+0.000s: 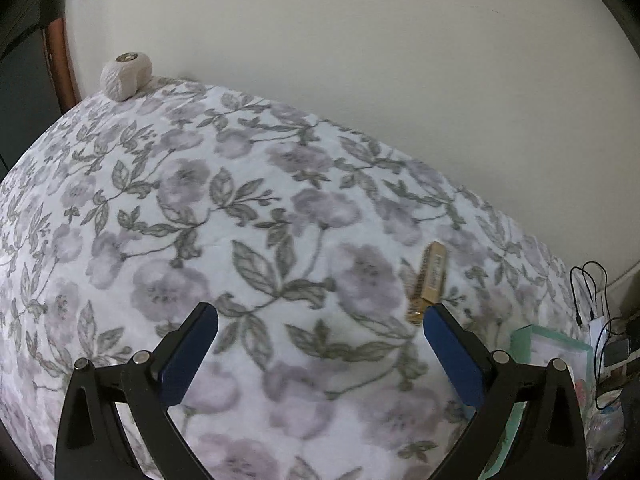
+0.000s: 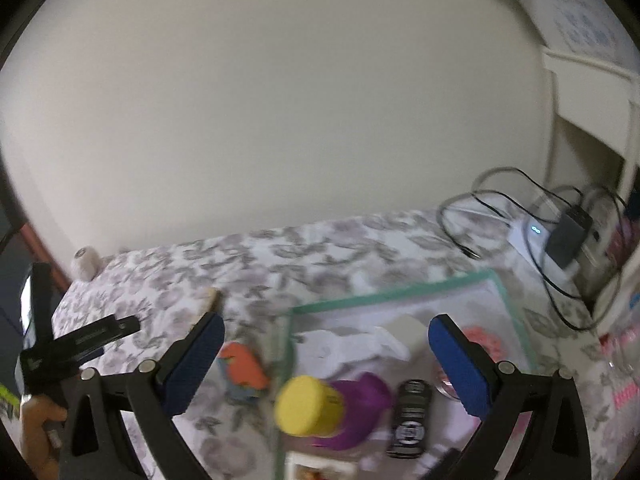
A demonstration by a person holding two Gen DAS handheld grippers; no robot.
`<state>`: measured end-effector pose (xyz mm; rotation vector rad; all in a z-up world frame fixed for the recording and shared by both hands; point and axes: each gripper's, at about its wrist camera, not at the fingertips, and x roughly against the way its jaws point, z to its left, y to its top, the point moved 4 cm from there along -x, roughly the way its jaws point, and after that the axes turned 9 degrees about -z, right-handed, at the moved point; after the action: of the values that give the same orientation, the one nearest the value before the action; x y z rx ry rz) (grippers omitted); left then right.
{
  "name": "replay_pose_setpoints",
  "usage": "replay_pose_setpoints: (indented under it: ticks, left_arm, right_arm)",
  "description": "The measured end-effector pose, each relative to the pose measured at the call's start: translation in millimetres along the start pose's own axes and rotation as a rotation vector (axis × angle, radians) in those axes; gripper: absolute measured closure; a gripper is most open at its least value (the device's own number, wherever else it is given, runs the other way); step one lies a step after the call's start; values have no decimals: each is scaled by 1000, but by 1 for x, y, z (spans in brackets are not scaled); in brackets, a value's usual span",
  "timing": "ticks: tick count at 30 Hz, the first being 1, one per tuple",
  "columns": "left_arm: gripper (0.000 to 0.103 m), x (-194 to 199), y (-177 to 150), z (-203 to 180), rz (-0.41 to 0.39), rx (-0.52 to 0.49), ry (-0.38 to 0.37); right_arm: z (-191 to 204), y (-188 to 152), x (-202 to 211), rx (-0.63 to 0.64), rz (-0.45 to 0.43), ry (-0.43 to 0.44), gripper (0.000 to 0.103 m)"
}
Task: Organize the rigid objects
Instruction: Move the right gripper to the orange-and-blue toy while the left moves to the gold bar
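Floral bedding [image 1: 248, 208] in grey and lilac covers a bed that runs up against a plain cream wall [image 1: 360, 40], with its far edge meeting the wall and a wide stretch of bare fabric across the middle. At the far left corner a pale rounded knob [image 1: 126, 76] sits at the bed's edge. The left gripper [image 1: 320, 324] hangs over the open fabric, jaws spread wide with nothing between them; a small gold box [image 1: 430, 280] lies on the bedding just beyond its right fingertip. The right gripper [image 2: 326, 330] also has its jaws spread wide and empty, above a green-edged clear bin [image 2: 400, 292] near the bed's right side. Inside the bin lie a purple bottle with a yellow cap [image 2: 310, 404] and a black can [image 2: 412, 416]. An orange item [image 2: 244, 368] rests on the bedding just left of the bin's wall. Black cables and a charger [image 2: 568, 236] crowd the right edge beside a white shelf [image 2: 592, 92].
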<state>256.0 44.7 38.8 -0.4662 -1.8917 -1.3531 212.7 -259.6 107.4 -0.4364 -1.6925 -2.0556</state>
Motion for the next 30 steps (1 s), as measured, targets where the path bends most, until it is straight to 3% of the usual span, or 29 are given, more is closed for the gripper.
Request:
replay_pose_setpoints:
  ticks: [13,22,30]
  left_arm:
    - [1,-1,7,32,29,-1,17]
    - [1,-5,6,44,39,7,-10]
    - [1,-10,2,31,46,-25,-68]
  right_arm:
    - [104,-32,-24,208,59,109,0]
    - [126,-50,-43,232,128,125,3]
    - [121,-69,-74,239,226,83,21]
